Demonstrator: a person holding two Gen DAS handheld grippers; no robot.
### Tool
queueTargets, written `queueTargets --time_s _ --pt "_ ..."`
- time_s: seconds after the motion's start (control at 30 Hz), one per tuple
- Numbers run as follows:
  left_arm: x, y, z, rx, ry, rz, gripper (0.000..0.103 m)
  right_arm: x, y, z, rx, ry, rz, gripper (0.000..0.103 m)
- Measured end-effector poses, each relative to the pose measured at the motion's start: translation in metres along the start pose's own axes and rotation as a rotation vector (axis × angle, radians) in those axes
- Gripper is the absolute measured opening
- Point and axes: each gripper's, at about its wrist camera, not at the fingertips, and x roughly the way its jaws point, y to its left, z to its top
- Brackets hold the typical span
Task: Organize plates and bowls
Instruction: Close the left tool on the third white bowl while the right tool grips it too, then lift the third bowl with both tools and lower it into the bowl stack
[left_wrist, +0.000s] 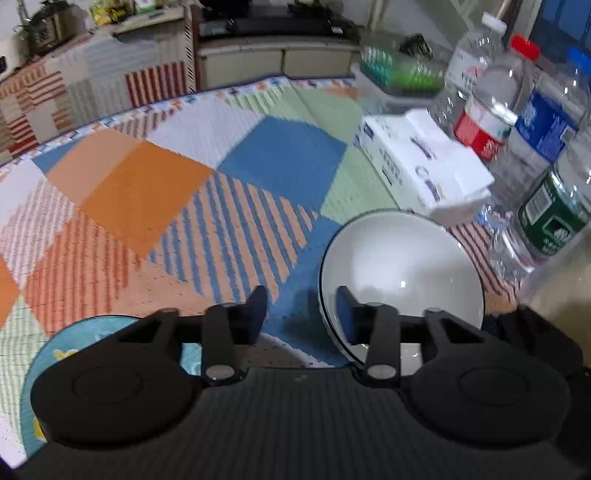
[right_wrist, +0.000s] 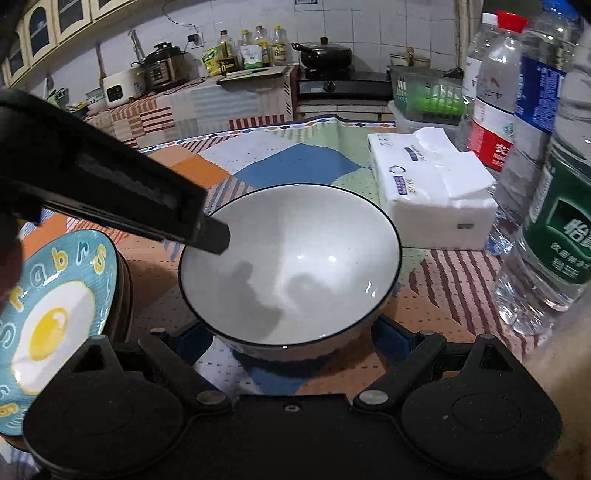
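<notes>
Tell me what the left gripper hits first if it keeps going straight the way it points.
Most likely the white bowl: the left gripper straddles its near rim, one finger over the inside, the other outside above the patterned tablecloth. Depth is unclear; no contact is visible.

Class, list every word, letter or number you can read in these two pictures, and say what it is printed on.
"r a b r s": blue egg plate, letters around its rim; the rest is cut off.
"6": yellow labels on the oil bottles at the back.
"怡": green-labelled water bottle; smaller print blurred.
Red-labelled bottle, blue-labelled bottle, tissue pack: print too small or blurred to read.
</notes>
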Motion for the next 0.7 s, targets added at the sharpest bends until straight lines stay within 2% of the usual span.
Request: queueTargets --time_s 0.1,0.13,0.23,0.37,0.57,0.7 --pt "0.005 0.001 -0.001 -0.015 0.018 -0.047 0.019 0.001 0.006 -0.002 -0.061 -0.032 -0.024 0.094" --pt "0.005 0.001 -0.002 -0.019 0.022 -0.068 0.009 0.000 0.009 -0.003 -0.081 -0.040 -0.037 0.095" --pt "0.005 -0.006 -0.002 0.013 0.028 -0.049 0.009 0.000 0.011 -0.004 -0.095 -0.048 -0.044 0.094" --pt "-0.003 -0.013 -0.002 0.042 0.049 -0.038 0.009 -0.005 0.007 -0.002 -0.052 -0.018 -0.022 0.094" --pt "-0.032 -0.008 -0.006 0.026 0.100 -0.074 0.010 -0.033 0.014 -0.001 -0.044 0.019 0.003 0.094" --pt "-0.054 -0.012 -0.010 0.049 0.117 -0.058 0.010 -0.053 0.026 0.001 -0.036 0.048 0.007 0.093"
